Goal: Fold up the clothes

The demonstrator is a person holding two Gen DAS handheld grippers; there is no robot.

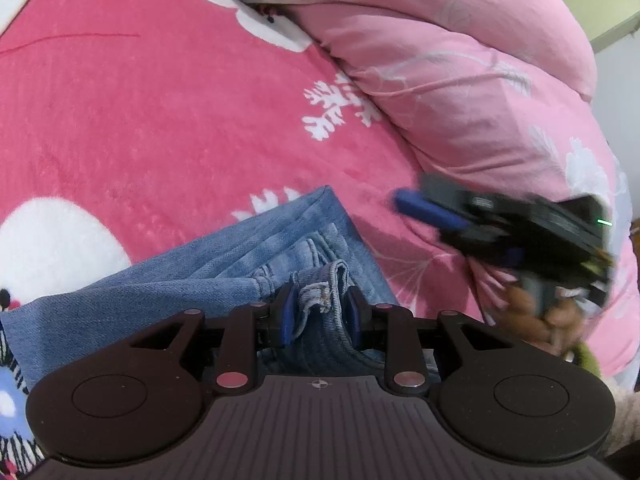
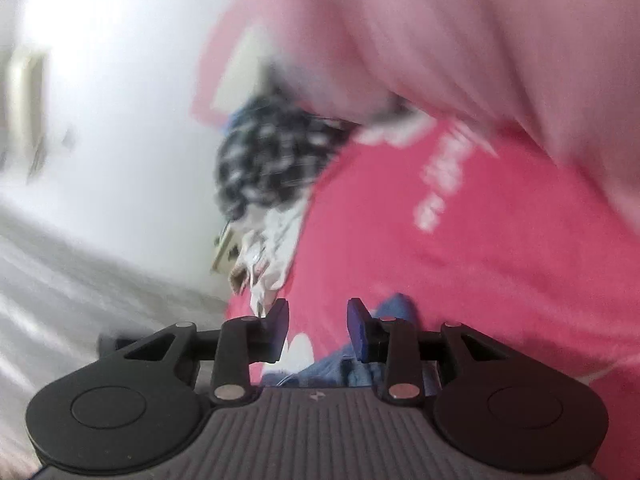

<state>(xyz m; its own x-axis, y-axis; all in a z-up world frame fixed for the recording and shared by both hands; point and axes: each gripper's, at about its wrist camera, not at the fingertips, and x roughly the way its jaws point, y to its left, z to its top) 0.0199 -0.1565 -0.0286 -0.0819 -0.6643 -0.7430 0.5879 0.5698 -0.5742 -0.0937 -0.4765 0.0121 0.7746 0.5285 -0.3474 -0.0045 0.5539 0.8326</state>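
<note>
denim sits between the blue pads of the left gripper: a belt loop and a bunched bit of waistband of the jeans stand up in the gap. the left pad looks to be against the cloth, but a sliver of space shows at the right pad, so the jaws read as parted around the loop and not clamped on it. the right gripper has its jaws apart with nothing between them; only pink blanket and a strip of denim show below and beyond. from the left wrist view it appears blurred off to the right, over the blanket and clear of the jeans.

the jeans lie folded along their length on the pink fleece blanket, waistband end nearest the left gripper, the rest running away to the lower left.

as a guess at handling: denim is heavy for clothing, limp but with some body, and not slippery, so it should hold a crease and drag on the fleece. the waistband, thick with seams, or the loop looks the surest place to pinch; a single layer would likely slide out or lift alone.

a puffy pale pink quilt is heaped beside the blanket. no basket, box or other container can be made out. a black-and-white patterned cloth lies at the bed's edge, too blurred to identify.
</note>
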